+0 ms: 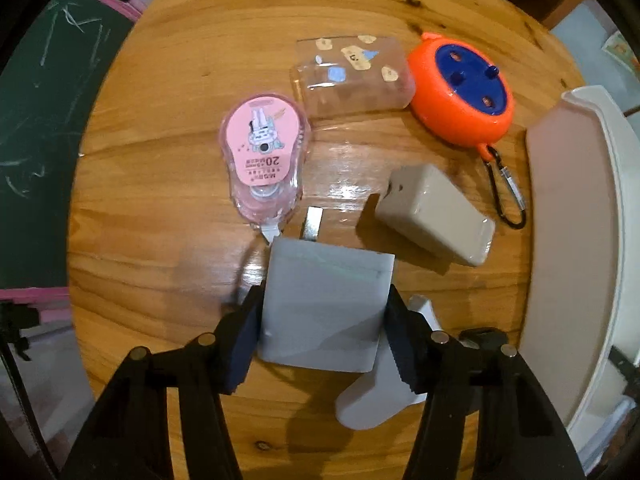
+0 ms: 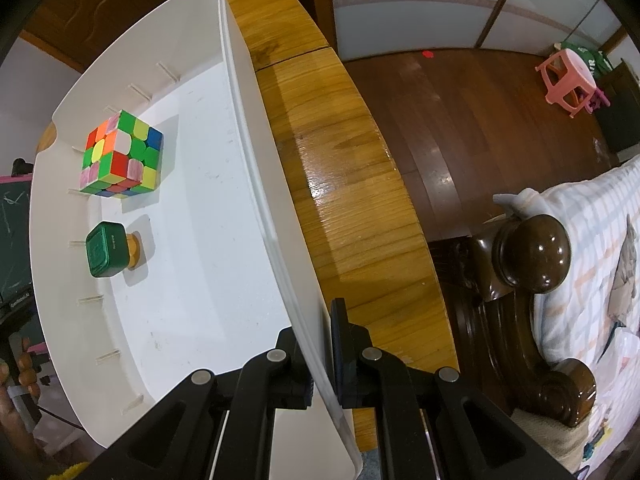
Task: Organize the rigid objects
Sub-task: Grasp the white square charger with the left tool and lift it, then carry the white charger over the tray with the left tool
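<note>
step: pick-up | left hand-held gripper [image 1: 322, 336] – jaws straddling white charger [image 1: 324, 304] on tabletop [image 1: 168, 208], contact unclear | right hand-held gripper [image 2: 322, 360] – clamped on white bin [image 2: 256, 168] wall | next: grip fully, lift, carry to bin

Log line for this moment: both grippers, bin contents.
left gripper: around white charger | right gripper: clamped on bin wall | bin: cube, green block

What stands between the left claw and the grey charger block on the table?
Nothing visible: the left claw already straddles the grey charger block, a pad at each side. The white part lies beside and partly under it.
</note>
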Action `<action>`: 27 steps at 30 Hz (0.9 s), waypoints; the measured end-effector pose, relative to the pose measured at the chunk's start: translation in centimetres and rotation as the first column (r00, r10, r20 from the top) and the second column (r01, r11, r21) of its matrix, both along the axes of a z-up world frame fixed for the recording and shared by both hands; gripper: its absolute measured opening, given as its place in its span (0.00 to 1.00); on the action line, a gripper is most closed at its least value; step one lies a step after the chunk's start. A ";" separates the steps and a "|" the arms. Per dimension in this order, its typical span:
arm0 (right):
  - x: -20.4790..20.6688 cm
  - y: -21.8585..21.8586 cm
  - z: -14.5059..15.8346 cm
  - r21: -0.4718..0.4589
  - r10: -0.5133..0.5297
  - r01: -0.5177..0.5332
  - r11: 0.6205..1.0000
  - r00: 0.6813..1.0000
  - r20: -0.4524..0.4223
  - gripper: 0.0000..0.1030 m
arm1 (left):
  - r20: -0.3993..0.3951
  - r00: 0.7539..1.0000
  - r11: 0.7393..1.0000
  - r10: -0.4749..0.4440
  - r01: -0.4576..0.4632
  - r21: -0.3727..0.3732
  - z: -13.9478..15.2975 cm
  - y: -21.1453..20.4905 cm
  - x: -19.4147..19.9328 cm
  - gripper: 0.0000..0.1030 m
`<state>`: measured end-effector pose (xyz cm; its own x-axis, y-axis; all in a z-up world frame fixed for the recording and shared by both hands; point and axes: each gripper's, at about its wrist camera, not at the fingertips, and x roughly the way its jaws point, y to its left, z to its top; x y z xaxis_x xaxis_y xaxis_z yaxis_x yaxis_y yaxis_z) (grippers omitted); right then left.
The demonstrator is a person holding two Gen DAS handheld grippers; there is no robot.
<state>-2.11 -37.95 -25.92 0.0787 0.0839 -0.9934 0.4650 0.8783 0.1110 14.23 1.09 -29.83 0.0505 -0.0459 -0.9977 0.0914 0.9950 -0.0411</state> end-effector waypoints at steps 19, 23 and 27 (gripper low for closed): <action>-0.4 -0.1 -0.1 0.032 0.065 -0.067 0.997 0.996 0.055 0.05 | 0.178 0.984 0.999 -0.023 0.031 -0.038 13.1 -5.2 -4.4 0.59; -0.3 -0.1 -0.1 0.039 0.095 -0.097 0.995 0.994 0.062 0.05 | 0.207 0.974 0.992 -0.091 0.108 -0.072 16.0 -8.9 -5.5 0.59; -0.2 0.1 0.0 0.039 0.123 -0.125 0.991 0.990 0.063 0.06 | 0.201 0.967 0.981 -0.158 0.176 -0.077 17.4 -12.4 -7.0 0.59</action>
<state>-2.29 -37.88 -25.91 0.1244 0.1393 -0.9824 0.3442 0.9225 0.1744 7.18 -11.32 -12.48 0.2255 -0.1623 -0.9606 0.2714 0.9575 -0.0980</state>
